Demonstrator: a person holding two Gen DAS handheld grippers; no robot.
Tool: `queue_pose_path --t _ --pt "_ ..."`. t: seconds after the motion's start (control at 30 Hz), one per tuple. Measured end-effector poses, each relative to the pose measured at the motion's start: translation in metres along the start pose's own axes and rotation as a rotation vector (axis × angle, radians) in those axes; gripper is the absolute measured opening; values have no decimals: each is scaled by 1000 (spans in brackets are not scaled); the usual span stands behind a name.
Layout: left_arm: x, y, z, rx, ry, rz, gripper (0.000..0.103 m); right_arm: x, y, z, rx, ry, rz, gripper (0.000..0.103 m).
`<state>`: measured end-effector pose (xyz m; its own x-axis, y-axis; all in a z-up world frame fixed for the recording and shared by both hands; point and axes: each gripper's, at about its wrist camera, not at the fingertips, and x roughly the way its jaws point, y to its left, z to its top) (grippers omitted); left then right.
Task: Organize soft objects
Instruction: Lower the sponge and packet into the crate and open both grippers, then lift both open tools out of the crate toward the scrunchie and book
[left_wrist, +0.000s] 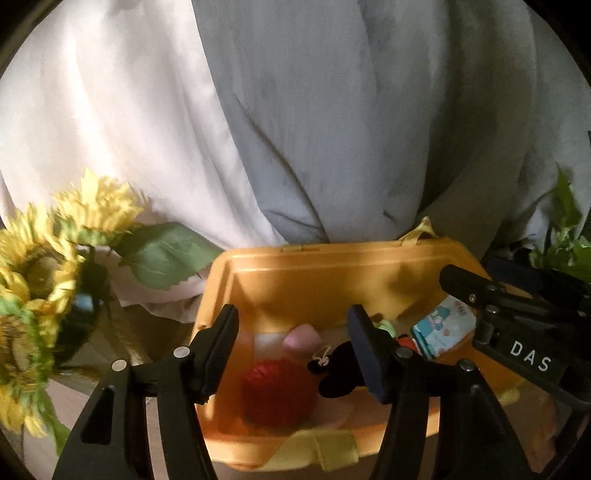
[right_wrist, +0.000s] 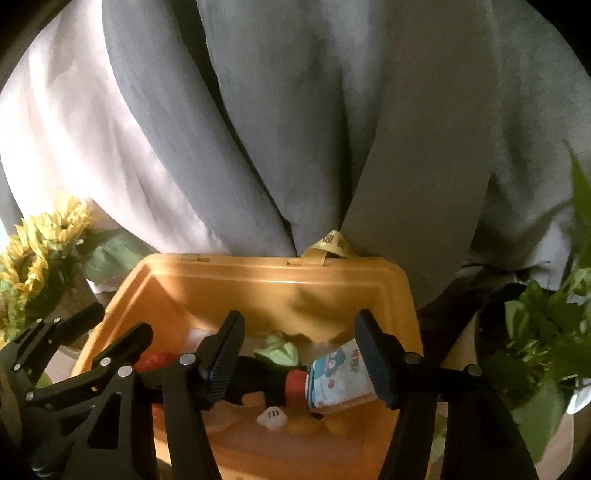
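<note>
In orange bin (left_wrist: 332, 273): red plush (left_wrist: 279, 391), black plush (left_wrist: 340, 369), tissue pack (left_wrist: 441, 330); both tongs released, empty

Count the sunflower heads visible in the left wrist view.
3, all at the left edge: one upper, one middle, one lower, partly cut off. More may be out of frame.

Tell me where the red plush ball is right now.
In the left wrist view the red plush ball lies inside the orange bin, toward its left, beside the black plush toy and in front of a pink soft piece.
</note>
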<state>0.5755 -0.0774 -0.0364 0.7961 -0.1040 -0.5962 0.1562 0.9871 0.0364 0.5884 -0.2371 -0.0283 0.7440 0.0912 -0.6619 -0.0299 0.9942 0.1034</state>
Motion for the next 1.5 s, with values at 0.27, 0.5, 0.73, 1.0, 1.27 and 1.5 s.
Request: queue_pose_path --t 0.27,0.5,0.73,1.0,1.27,1.5 --pt "-50 4 -5 14 -66 -3 61 -47 8 -6 5 -62 8 63" --pt "-83 11 -25 -1 -59 2 61 -84 25 -26 -10 -110 18 70" --pt "-109 17 -55 -10 -55 18 61 -112 41 -49 -48 -121 42 70" --pt "-133 22 -93 -34 -26 48 61 -128 52 -82 -40 -99 74 70" --pt "-133 32 -128 -80 36 33 61 -123 66 -114 -71 -20 105 70" --pt "-125 36 -155 -99 109 37 61 -112 81 -140 -129 56 122 70"
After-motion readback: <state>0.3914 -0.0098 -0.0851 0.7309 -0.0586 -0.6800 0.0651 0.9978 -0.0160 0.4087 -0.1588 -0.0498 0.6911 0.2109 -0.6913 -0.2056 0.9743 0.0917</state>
